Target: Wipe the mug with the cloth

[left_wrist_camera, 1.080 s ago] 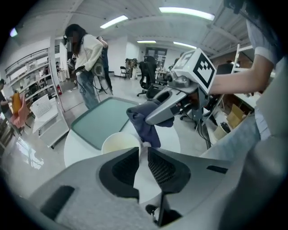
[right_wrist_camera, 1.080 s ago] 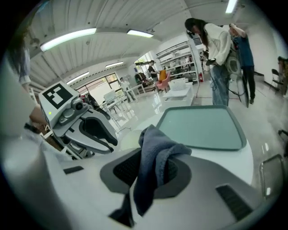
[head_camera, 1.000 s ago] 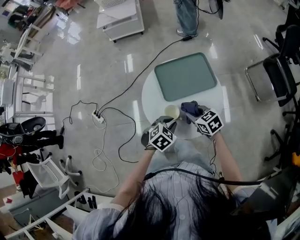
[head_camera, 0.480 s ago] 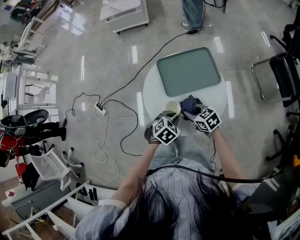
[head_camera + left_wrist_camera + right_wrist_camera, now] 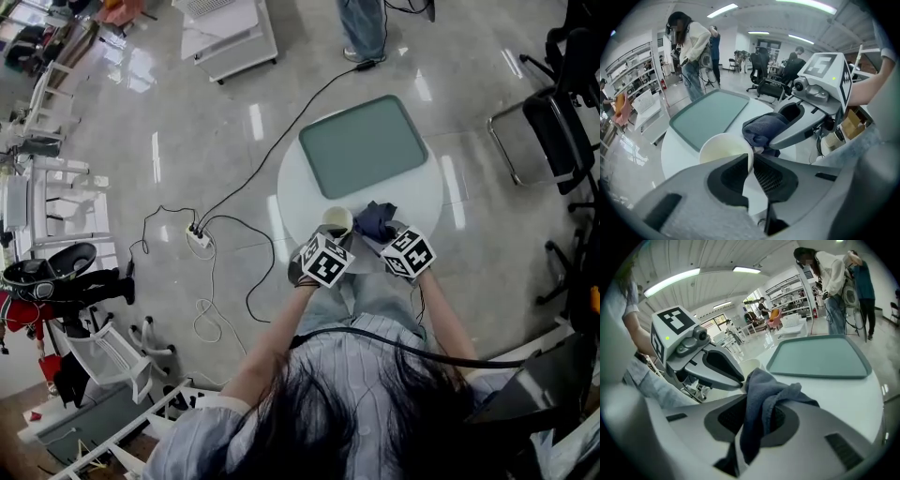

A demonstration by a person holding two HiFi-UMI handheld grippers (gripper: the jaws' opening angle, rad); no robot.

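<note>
Seen from above, a person stands at a round white surface [image 5: 424,195] with a gripper in each hand. A green tray [image 5: 361,148] lies on the far side of it. The mug [image 5: 723,149], cream and open-topped, is at the near edge, with the dark blue cloth [image 5: 774,389] just to its right.

The left gripper [image 5: 750,159] has its jaws almost together on the mug's wall at the rim, one jaw inside and one outside. No view shows whether the mug rests on the surface or is lifted. No handle can be seen.

The right gripper [image 5: 759,408] has its jaws clamped on a bunched fold of the cloth. Loose fabric stands up beyond the jaws and a tail hangs below them. In the left gripper view the cloth sits right beside the mug's rim; whether it touches is unclear.

How things will likely handle:
- The mug looks stiff and smooth, so probably slippery. A pinch on a thin wall near the rim can let it swivel or slide when the cloth pushes sideways. A firm, deep hold on the wall looks soundest, with wiping strokes pressed towards the jaws.
- If it is ceramic, a drop would chip it.
- The cloth is soft, limp and light, and will fold around the rim easily. Holding it by a thick bunch leaves a pad of fabric ahead of the jaws, so cloth meets the mug, not hard plastic.
</note>
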